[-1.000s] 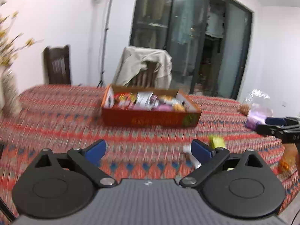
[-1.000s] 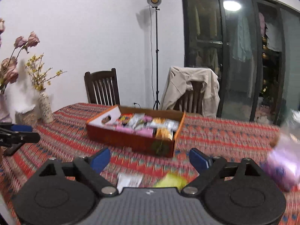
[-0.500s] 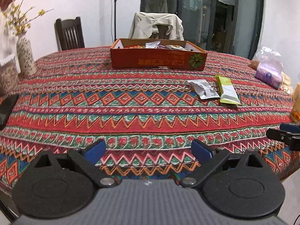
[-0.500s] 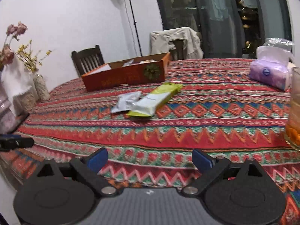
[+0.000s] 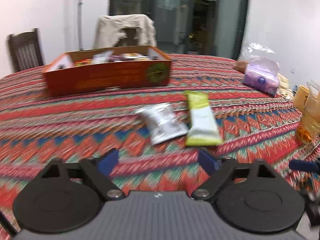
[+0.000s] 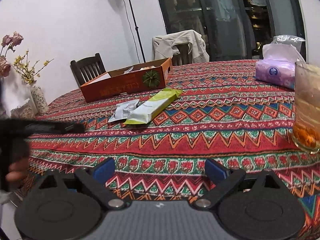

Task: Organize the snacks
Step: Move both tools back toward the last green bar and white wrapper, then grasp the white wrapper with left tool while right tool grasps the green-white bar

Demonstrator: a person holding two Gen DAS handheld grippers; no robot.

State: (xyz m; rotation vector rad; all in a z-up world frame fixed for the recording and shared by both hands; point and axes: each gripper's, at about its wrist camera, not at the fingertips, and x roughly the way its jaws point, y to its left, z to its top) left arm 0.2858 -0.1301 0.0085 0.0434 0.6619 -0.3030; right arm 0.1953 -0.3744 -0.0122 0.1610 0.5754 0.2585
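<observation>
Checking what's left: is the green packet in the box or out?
Out: the green packet lies on the cloth before the box.

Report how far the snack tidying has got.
Done: several snacks already lie in the orange box. In hand: nothing; the left tool, jaws closing, is empty, and so is the right tool. Left: the white packet and green packet lie on the tablecloth.

Bare tablecloth (image 6: 180, 138) fronts the packets (image 6: 148, 110); glass (image 6: 307, 108) crowds right.
</observation>
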